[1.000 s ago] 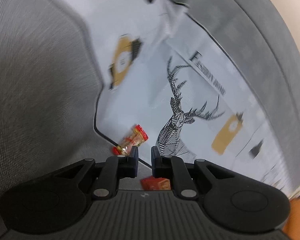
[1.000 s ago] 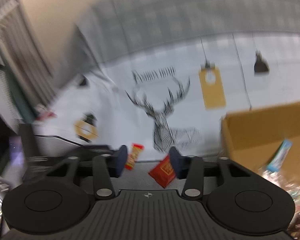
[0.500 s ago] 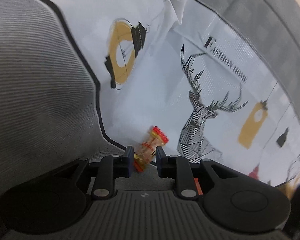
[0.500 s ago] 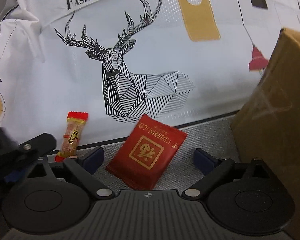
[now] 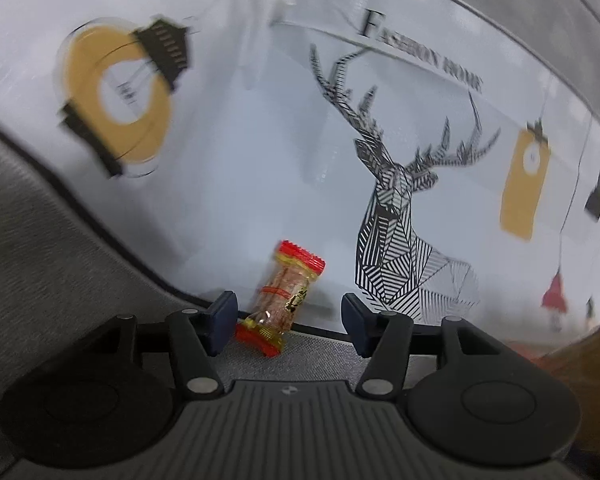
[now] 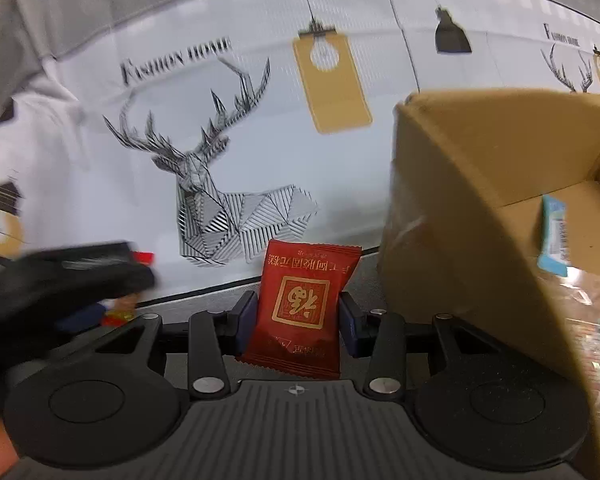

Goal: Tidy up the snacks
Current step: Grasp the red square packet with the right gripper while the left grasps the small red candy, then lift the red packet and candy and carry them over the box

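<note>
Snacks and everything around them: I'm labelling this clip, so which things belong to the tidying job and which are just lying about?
Job:
- dark red square snack packet, between the closing right gripper
- clear candy wrapper with red ends, between the opening left gripper
- brown cardboard box
- light blue snack packet inside it

Lying about:
- white deer-print cloth
- grey fabric surface
</note>
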`<state>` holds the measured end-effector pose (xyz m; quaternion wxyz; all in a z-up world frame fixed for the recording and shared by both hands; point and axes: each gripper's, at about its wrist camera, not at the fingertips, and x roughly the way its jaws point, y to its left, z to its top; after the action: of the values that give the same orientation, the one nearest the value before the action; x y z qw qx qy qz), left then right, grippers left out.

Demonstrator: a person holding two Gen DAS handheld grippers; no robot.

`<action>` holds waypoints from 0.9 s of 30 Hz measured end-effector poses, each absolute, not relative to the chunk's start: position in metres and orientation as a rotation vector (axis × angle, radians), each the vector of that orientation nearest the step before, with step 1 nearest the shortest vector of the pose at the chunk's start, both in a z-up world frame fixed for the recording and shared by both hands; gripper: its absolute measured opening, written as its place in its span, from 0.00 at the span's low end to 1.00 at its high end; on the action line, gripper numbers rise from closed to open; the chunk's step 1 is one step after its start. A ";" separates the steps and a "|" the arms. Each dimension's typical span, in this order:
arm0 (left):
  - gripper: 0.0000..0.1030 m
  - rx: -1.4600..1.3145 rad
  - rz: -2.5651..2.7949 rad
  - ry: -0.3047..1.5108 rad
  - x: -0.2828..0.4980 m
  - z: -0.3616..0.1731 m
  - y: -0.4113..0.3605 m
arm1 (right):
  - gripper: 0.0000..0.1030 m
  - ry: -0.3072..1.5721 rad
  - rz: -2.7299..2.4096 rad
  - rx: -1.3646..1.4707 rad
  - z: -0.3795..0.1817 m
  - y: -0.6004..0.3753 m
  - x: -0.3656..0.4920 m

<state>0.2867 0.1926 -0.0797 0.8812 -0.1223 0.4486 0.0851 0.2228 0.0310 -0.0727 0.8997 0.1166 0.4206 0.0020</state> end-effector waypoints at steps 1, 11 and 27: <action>0.60 -0.231 0.177 0.933 0.287 -0.081 0.190 | 0.44 0.858 0.020 0.235 -0.065 0.029 0.216; 0.22 -0.193 0.198 0.909 0.275 -0.076 0.186 | 0.44 0.760 0.188 0.173 -0.012 0.012 0.165; 0.21 -0.317 0.171 0.790 0.144 0.001 0.191 | 0.45 0.675 0.495 0.158 0.040 -0.052 0.056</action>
<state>0.1440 0.1906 0.0010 0.9072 -0.1535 0.3827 0.0830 0.0556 -0.0525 0.0397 0.9107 0.0768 0.3273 0.2400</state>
